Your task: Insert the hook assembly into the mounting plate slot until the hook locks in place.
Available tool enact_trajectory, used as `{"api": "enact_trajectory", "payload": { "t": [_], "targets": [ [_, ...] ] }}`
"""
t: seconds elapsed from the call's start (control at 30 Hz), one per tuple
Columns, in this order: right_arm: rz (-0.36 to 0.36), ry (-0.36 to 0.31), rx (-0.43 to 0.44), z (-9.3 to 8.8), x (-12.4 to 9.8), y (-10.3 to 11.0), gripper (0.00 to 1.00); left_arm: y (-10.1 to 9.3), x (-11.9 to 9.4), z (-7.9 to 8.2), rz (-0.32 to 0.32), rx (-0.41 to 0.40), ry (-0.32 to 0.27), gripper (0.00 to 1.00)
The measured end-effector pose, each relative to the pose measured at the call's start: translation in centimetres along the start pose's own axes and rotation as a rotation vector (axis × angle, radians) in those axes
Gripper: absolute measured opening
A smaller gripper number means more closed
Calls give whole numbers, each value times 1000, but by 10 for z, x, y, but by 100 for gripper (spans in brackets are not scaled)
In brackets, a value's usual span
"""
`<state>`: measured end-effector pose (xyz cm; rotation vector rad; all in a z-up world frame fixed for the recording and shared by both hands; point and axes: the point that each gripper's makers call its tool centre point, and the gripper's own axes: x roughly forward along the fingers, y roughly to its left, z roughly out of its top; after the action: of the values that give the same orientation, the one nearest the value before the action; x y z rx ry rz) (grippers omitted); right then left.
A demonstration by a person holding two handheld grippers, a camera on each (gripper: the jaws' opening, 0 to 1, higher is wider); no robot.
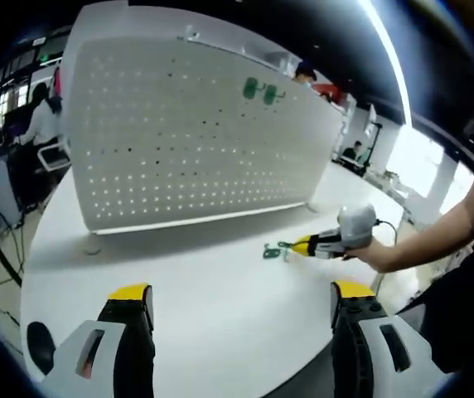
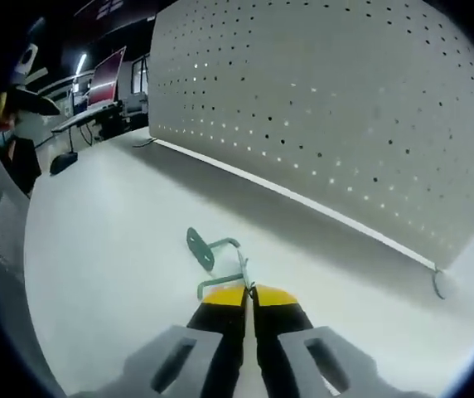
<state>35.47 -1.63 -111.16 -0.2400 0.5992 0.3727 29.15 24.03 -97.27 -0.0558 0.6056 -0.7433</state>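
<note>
A white perforated mounting plate [image 1: 195,133] stands upright on the white table [image 1: 220,290]; it also rises ahead in the right gripper view [image 2: 328,108]. A green hook [image 1: 260,89] hangs high on its right side. Another green hook [image 2: 212,250], a bent wire with a flat oval plate, lies on the table. My right gripper [image 2: 249,290] is shut on its wire end; from the left gripper view that right gripper [image 1: 297,246] shows in a person's hand, with the green hook [image 1: 272,251] at its tips. My left gripper [image 1: 241,298] stands open above the table, holding nothing.
A person sits at a desk at far left [image 1: 42,124]. Other people and desks show behind the plate at right [image 1: 353,153]. A black cable [image 1: 1,249] runs along the table's left edge. A small hook-like foot [image 2: 438,284] marks the plate's right corner.
</note>
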Motion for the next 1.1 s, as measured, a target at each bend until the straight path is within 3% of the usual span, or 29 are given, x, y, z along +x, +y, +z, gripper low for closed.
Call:
{"api": "enact_trajectory", "payload": {
  "t": [0.1,0.17,0.43,0.73,0.9,1.1],
  "targets": [
    [11,-5,4,12,-3,-2,0,0,0,1,0,3,-4,89],
    [29,-16,90,22,-5,-3,0,0,1,2,-1,5,-7,89],
    [39,-59,66,58,-13,-9,0,-2,-1,8,-6,19,-24,90],
    [90,-97,57,94,-23,2,0,-3,-5,10,-8,41,-30,90],
    [162,-105,-11,119,-32,18,0,0,-3,5,-5,71,9,90],
    [319,-69,-73,137,-46,55,0,2,2,-1,-7,109,48,87]
  ]
}}
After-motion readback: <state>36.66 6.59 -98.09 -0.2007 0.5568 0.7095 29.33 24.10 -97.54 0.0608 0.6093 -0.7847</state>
